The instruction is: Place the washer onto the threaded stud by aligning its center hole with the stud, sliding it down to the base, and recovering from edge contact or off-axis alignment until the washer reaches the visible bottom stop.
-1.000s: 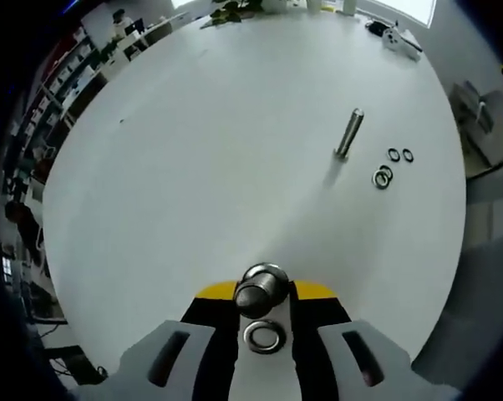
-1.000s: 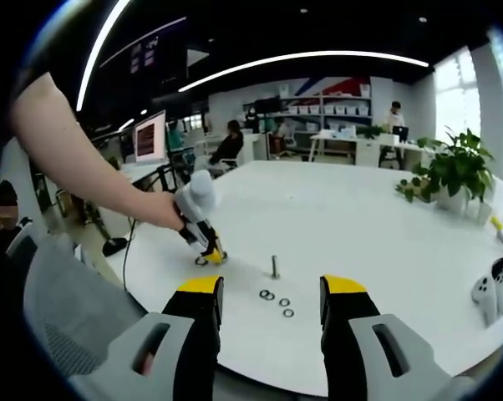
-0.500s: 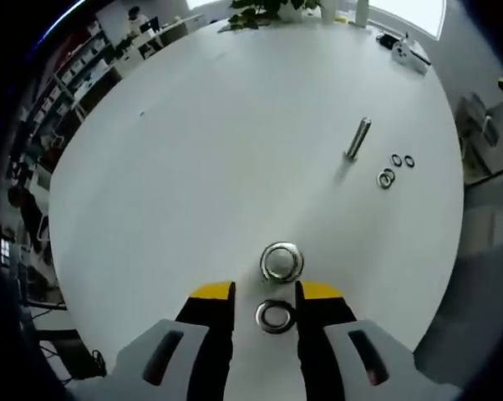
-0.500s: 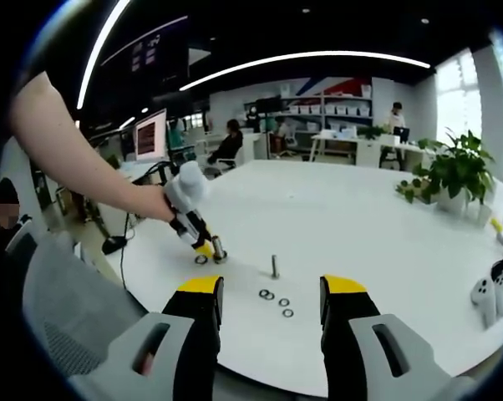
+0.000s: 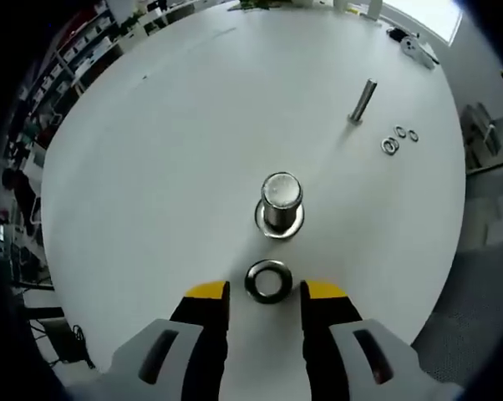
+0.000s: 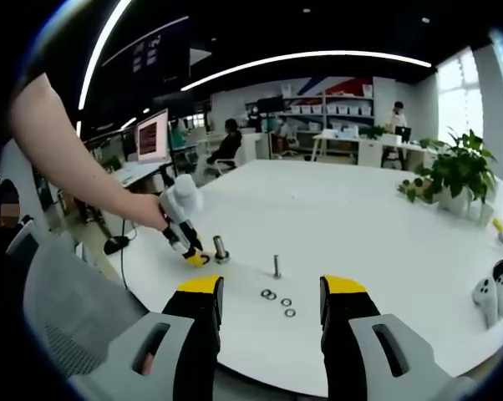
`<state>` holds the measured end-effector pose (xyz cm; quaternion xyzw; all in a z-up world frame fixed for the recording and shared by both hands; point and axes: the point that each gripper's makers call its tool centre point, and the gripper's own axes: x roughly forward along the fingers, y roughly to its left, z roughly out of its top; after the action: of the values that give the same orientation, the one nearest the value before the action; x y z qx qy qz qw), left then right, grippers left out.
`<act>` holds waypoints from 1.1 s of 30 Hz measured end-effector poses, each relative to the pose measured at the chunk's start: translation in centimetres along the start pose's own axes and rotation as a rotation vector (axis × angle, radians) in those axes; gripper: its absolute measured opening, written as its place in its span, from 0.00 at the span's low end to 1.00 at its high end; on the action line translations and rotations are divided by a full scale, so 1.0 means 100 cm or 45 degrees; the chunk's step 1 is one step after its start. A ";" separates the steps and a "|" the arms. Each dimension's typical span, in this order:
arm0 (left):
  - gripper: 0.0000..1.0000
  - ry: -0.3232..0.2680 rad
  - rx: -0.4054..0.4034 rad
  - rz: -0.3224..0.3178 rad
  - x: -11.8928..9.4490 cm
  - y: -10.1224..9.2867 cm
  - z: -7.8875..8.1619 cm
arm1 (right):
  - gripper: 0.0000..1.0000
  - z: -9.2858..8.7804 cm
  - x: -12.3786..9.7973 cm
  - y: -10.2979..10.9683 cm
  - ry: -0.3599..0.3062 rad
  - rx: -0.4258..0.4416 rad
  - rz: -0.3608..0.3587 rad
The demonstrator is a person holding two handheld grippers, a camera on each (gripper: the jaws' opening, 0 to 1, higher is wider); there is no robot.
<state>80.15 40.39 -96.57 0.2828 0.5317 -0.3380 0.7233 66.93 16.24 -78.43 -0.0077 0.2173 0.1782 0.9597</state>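
Lying flat, shiny ring-shaped washer sits beside upright stud.

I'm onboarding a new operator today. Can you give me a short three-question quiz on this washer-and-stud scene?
1. True or false: the left gripper holds a washer.
2. The loose washer lies: A) on the thick stud; B) flat on the table, between the open jaws; C) beside the thin stud.
3. What rings the thick stud's base?

Key: 1 false, it is open and empty. 2 B. 3 A washer, already seated.
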 end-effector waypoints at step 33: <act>0.20 0.145 0.007 -0.042 0.006 -0.006 0.003 | 0.49 0.000 -0.001 -0.003 -0.004 0.015 -0.018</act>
<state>79.94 39.64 -97.05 0.2946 0.5755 -0.3347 0.6855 66.94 15.90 -78.37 -0.0034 0.2168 0.1701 0.9613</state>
